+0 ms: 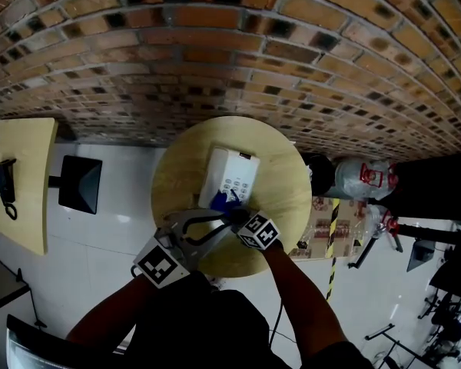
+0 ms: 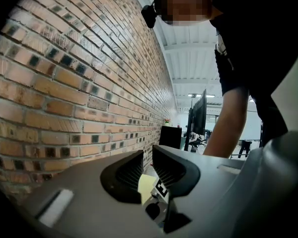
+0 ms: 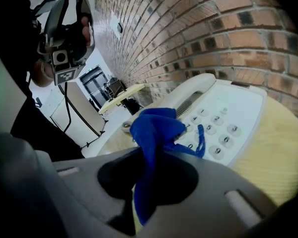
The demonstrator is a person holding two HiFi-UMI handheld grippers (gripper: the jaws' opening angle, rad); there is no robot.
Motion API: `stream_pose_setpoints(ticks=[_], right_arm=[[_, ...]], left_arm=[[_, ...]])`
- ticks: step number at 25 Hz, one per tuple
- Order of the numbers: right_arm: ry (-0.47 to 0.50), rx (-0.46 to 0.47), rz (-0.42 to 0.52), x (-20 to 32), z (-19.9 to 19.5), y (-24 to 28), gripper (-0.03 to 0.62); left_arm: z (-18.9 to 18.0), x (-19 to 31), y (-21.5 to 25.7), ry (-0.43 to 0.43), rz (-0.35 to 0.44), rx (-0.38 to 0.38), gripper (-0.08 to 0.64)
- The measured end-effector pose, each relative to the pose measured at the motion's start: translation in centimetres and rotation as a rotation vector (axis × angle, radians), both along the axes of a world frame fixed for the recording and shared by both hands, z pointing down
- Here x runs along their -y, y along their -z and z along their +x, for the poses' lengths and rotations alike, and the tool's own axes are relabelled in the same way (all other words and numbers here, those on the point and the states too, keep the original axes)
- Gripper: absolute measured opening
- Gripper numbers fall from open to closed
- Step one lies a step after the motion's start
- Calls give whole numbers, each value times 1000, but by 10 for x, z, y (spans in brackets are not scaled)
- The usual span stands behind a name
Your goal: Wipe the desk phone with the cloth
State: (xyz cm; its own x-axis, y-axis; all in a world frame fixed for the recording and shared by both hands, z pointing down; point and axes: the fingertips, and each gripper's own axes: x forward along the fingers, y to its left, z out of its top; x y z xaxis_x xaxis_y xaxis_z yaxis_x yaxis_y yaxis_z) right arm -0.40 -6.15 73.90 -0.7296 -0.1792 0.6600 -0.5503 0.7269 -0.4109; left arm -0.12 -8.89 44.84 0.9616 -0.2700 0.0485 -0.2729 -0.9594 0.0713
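On table (image 1: pixel 286 200), phone (image 1: pixel 232 177) lengthwise toward wall (image 1: pixel 215 52); right gripper (image 3: pixel 147 176) pinches cloth (image 3: pixel 156 128).

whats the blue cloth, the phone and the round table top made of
cloth: soft blue fabric, apparently; it bunches and hangs in folds.
phone: white moulded plastic by its look, with a smooth matte casing.
table top: pale wood or wood-look laminate; faint grain shows, which one is unclear.

Round light-wood table (image 1: pixel 280 198); white desk phone (image 1: pixel 232 174) lies flat near centre, keypad up.
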Motion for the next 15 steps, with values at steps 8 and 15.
stream_pose_setpoints(ticks=[8,15], right_arm=[[-18,21,70,19,9,22,61],[-50,-26,247,141,18,71,61]], left_arm=[[3,-6,-4,-4,-11,15,44],[-9,-4,-10,45,-71,-4,44]])
